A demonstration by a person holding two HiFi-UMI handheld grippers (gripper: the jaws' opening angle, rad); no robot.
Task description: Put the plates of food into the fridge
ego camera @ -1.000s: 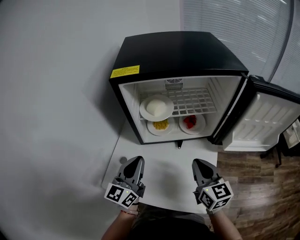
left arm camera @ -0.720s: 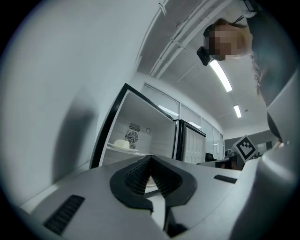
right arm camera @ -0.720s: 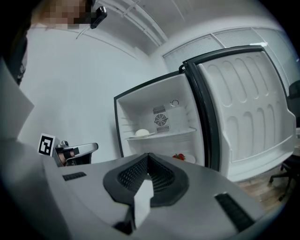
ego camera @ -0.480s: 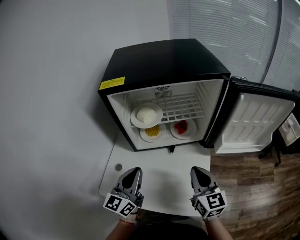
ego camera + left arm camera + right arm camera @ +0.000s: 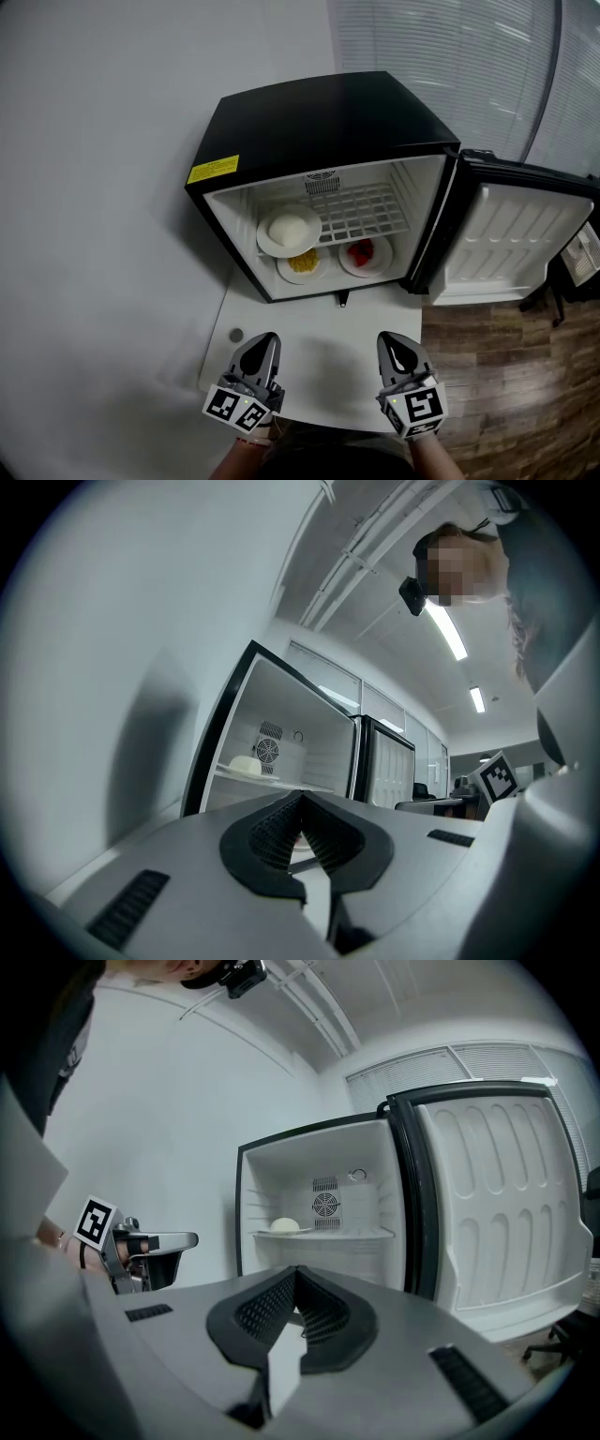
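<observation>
Fridge door wide open, plate at left of shelf

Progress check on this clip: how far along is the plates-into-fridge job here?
Done: three plates sit inside the fridge: the white-food plate on the shelf, the yellow-food plate and red-food plate below it. In hand: nothing; the left gripper and right gripper are both shut and empty over the table. Left: no plate shows on the table; only the door stands open.
</observation>
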